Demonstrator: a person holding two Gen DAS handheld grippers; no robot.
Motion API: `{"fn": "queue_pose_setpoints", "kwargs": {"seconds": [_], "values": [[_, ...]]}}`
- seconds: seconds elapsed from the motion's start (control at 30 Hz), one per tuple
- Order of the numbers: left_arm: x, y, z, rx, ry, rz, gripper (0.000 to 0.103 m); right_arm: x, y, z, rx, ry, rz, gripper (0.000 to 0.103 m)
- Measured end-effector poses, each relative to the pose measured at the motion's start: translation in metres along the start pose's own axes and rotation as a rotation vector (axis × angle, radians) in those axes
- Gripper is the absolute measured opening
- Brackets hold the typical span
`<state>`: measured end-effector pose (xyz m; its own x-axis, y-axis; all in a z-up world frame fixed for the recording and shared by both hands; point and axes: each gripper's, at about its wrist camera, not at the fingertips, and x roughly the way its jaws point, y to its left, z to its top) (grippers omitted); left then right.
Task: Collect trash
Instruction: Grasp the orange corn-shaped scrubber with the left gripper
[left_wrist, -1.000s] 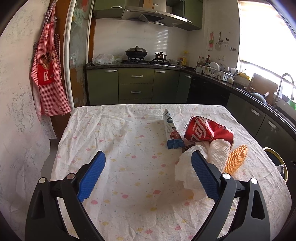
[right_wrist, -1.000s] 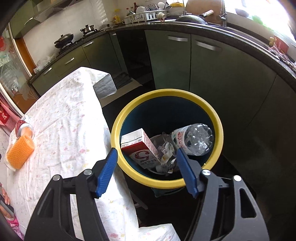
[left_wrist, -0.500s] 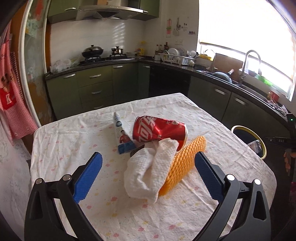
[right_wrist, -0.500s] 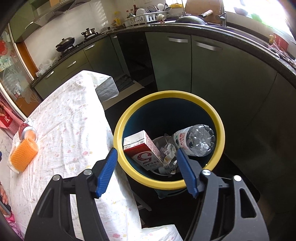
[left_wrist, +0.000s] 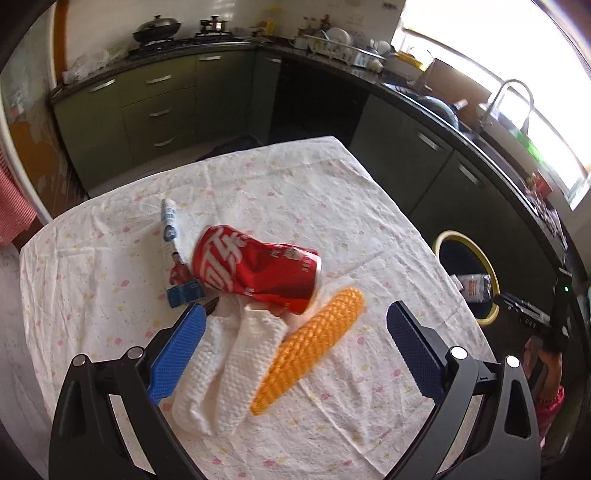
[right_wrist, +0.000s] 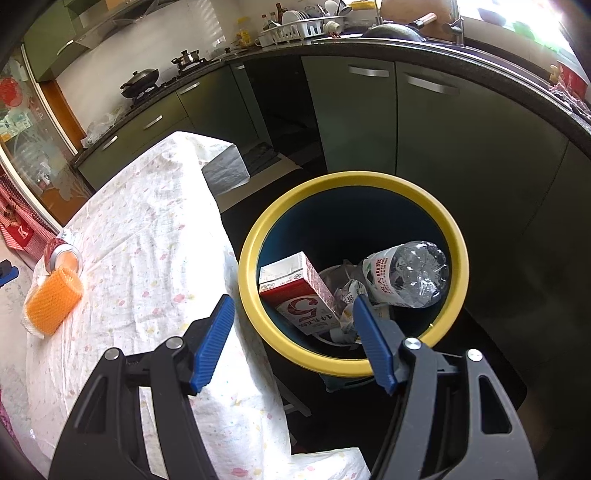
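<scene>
A: What does our left wrist view give us that the right one lacks?

B: The whole pile on the tablecloth (left_wrist: 303, 192). Our left gripper (left_wrist: 295, 343) stands spread wide and empty, and between its fingers lie a crumpled white paper towel (left_wrist: 225, 373) and an orange foam net sleeve (left_wrist: 310, 343). The towel just touches the left finger (left_wrist: 177, 350); the right finger (left_wrist: 413, 350) stands apart from the sleeve. Just beyond the fingertips lies a dented red Coca-Cola can (left_wrist: 255, 269), with Chinese script on its side, resting against the towel. Beside it, beyond the left finger, is a squeezed toothpaste tube (left_wrist: 175, 258) printed with a figure in red.

A: And the right view?

B: It looks down into the yellow-rimmed bin (right_wrist: 354, 365), which the left view catches only at its edge. Our right gripper (right_wrist: 291, 332) is released too, holding nothing. Between and beyond its fingers we see a red-and-white carton (right_wrist: 299, 295) marked with a large "5", and past the right finger a crushed clear plastic bottle (right_wrist: 406, 273) whose label we cannot read. The can's open end (right_wrist: 62, 254) and the sleeve (right_wrist: 51, 306) sit well off to the left.
</scene>
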<state>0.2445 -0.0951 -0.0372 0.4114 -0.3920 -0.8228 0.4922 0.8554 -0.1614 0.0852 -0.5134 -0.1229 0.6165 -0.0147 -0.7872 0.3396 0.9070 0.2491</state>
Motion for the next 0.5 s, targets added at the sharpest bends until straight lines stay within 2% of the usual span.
{"fn": "queue_pose_setpoints", "kwargs": {"seconds": [0.13, 0.27, 0.37, 0.5], "values": [[0.008, -0.043, 0.0, 0.205, 0.083, -0.097, 0.073, -0.002, -0.004, -0.002, 0.004, -0.003, 0.012, 0.064], [0.014, -0.072, -0.011, 0.453, 0.137, -0.113, 0.072, -0.003, -0.009, -0.004, 0.014, -0.003, 0.015, 0.064], [0.026, -0.075, -0.014, 0.528, 0.203, -0.121, 0.071, -0.004, -0.011, -0.006, 0.017, -0.006, 0.019, 0.065], [0.049, -0.062, -0.014, 0.549, 0.252, -0.071, 0.067, -0.001, -0.01, -0.006, 0.02, -0.005, 0.025, 0.065]]}}
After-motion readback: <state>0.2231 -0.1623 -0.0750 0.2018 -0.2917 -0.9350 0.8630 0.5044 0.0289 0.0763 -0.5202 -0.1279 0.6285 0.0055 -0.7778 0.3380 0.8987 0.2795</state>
